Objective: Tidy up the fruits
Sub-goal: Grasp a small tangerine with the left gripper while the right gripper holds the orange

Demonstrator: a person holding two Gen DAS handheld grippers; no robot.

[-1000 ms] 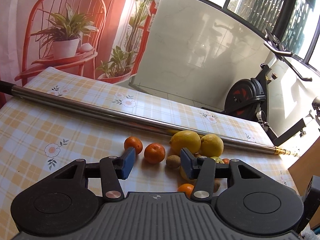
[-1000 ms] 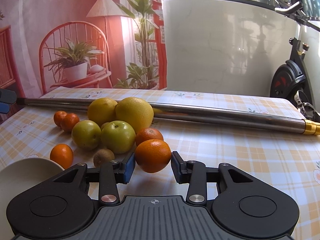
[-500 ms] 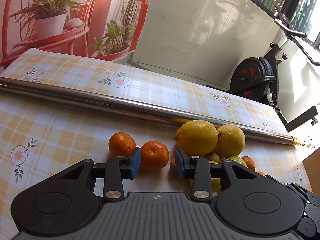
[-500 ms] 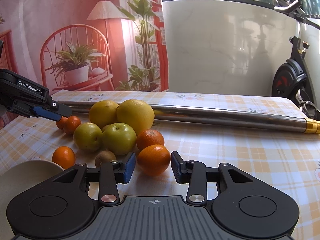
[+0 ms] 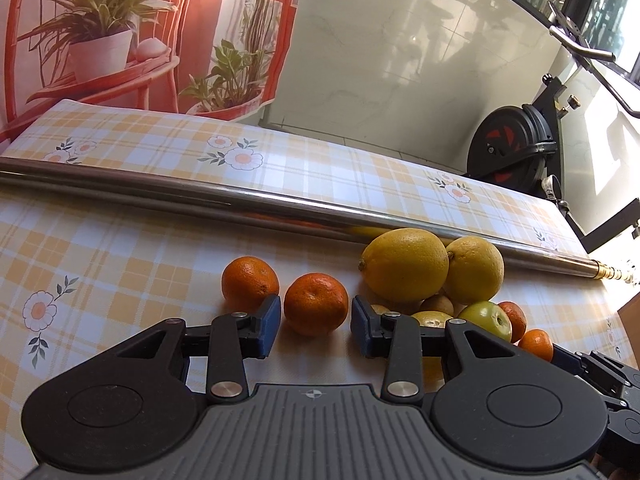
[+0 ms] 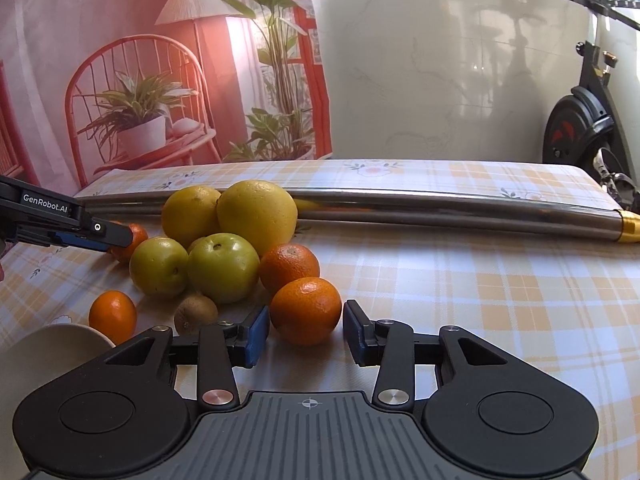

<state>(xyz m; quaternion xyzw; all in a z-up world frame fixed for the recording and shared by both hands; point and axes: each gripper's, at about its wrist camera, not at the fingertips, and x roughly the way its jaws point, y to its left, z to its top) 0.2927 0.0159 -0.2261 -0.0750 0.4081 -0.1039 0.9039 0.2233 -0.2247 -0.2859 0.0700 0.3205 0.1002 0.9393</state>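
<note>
A pile of fruit lies on the checked tablecloth: two big yellow citrus (image 5: 406, 270) (image 6: 256, 211), two green apples (image 6: 222, 268), several small oranges and a kiwi (image 6: 196, 313). My left gripper (image 5: 314, 326) is open, its blue pads on either side of a small orange (image 5: 316, 305) on the cloth, not pressing it. A second orange (image 5: 250, 282) lies just left of it. My right gripper (image 6: 304, 334) is open around another orange (image 6: 306, 310) at the pile's near edge, with gaps on both sides. The left gripper (image 6: 96, 236) also shows in the right wrist view.
A long steel pole (image 5: 240, 204) (image 6: 440, 204) lies across the table behind the fruit. The rim of a white bowl (image 6: 48, 346) shows at the near left in the right wrist view. An exercise bike (image 5: 516, 148) stands beyond the table's far right edge.
My left gripper moved forward and narrowed from wide open to straddle the small orange. My right gripper stayed around its orange, now seen slightly higher and further back.
</note>
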